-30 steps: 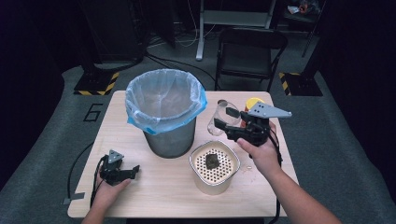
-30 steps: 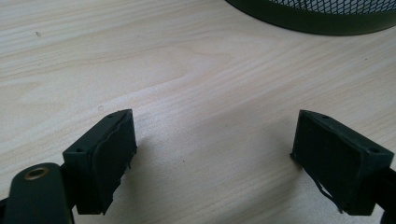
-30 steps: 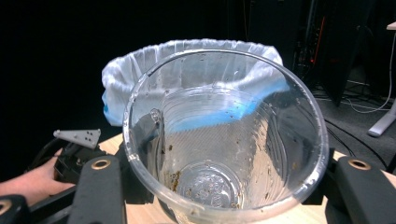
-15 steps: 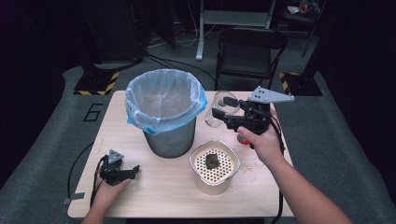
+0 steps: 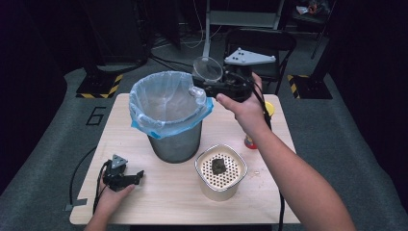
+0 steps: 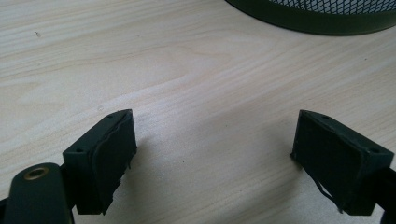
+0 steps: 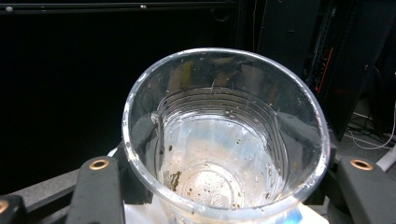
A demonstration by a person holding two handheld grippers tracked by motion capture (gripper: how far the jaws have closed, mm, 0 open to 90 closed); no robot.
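Observation:
A clear plastic cup with dark specks inside hangs tilted over the right rim of the mesh bin, which has a blue-edged liner. My right gripper is shut on the cup; its jaws have just been opening a little, with the cup still between them. In the right gripper view the cup sits between the two fingers, mouth toward the camera. My left gripper rests open on the table's front left. In the left gripper view it has bare wood between its jaws.
A cream perforated container holding a dark lump stands front right of the bin. A yellow and red object lies partly hidden behind the right forearm. The bin's base lies ahead of the left gripper. A chair stands behind the table.
The right gripper has risen with the cup and moved left, from beside the bin to above its right rim. The left gripper has stayed put.

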